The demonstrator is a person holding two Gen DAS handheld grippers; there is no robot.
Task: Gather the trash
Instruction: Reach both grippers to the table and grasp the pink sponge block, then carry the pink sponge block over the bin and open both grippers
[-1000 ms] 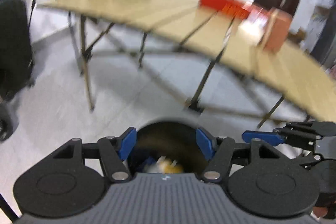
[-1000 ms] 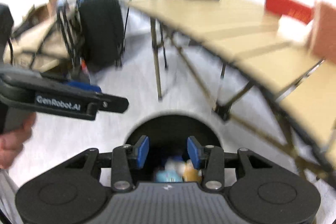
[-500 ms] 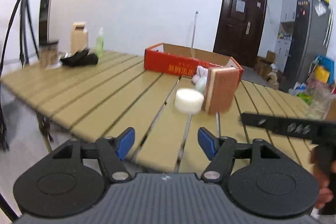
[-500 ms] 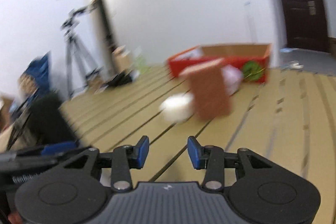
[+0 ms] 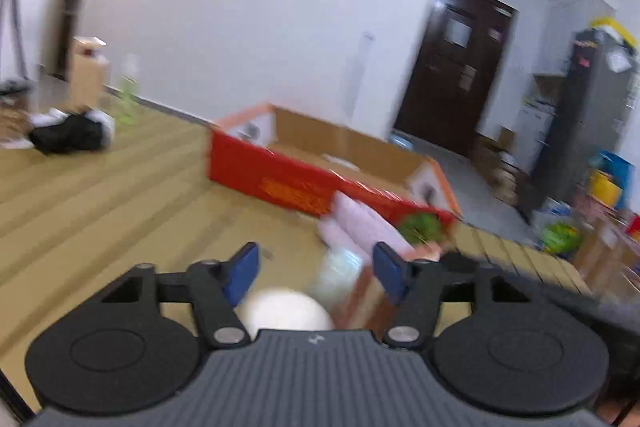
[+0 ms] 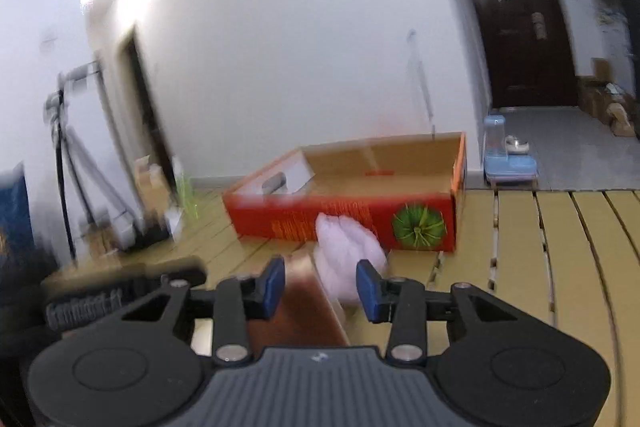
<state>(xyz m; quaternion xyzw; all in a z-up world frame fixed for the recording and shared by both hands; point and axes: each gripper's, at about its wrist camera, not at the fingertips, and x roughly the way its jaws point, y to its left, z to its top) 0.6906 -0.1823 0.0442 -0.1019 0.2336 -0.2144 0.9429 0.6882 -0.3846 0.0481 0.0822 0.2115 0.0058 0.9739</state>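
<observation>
Both grippers have swung up from the bin on the floor to the slatted surface (image 6: 560, 247). The left gripper (image 5: 316, 269), jaws just narrowing but empty, nears the white roll (image 5: 286, 309); the right gripper (image 6: 320, 285), jaws apart and empty, faces the pink bag (image 6: 348, 247) beside the brown box (image 6: 304, 311) — trash remains ungrabbed.

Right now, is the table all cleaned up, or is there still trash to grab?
Not done. Both the left gripper and right gripper are open and hold nothing; the left gripper's jaws have just been closing. Still on the table: a white round thing, a brown box and a pale crumpled bag by the red box.
</observation>
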